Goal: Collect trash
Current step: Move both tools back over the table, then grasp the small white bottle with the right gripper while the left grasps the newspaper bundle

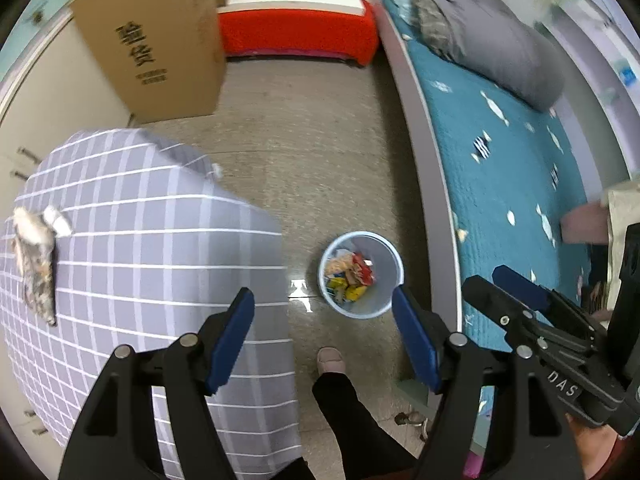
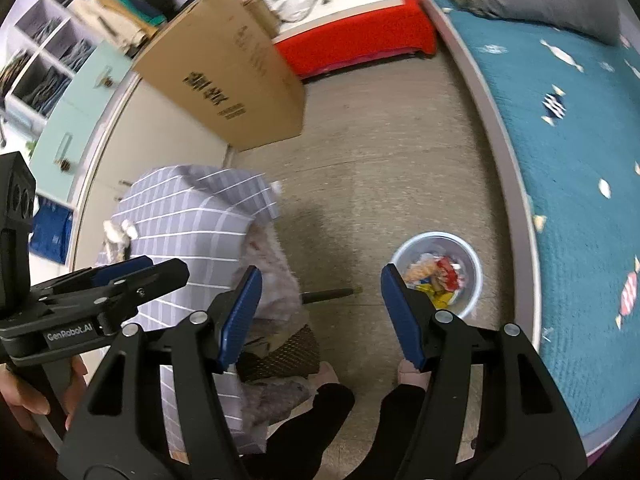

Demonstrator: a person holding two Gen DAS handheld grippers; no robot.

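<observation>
A pale blue trash bin [image 1: 386, 276] stands on the floor between the table and the bed, with colourful wrappers [image 1: 350, 274] inside. It also shows in the right wrist view [image 2: 470, 268]. Crumpled trash [image 1: 36, 256] and a small white piece [image 1: 58, 220] lie on the grey checked tablecloth [image 1: 152, 240] at the far left; they show small in the right wrist view [image 2: 120, 232]. My left gripper [image 1: 323, 336] is open and empty, high above the floor. My right gripper [image 2: 320, 320] is open and empty, also high up. Each gripper appears in the other's view.
A large cardboard box [image 1: 156, 40] stands against the cupboard at the back left. A red bench [image 1: 298, 34] is at the far wall. The bed with teal cover [image 1: 508, 184] runs along the right. The person's legs and slippers [image 1: 331, 360] are below.
</observation>
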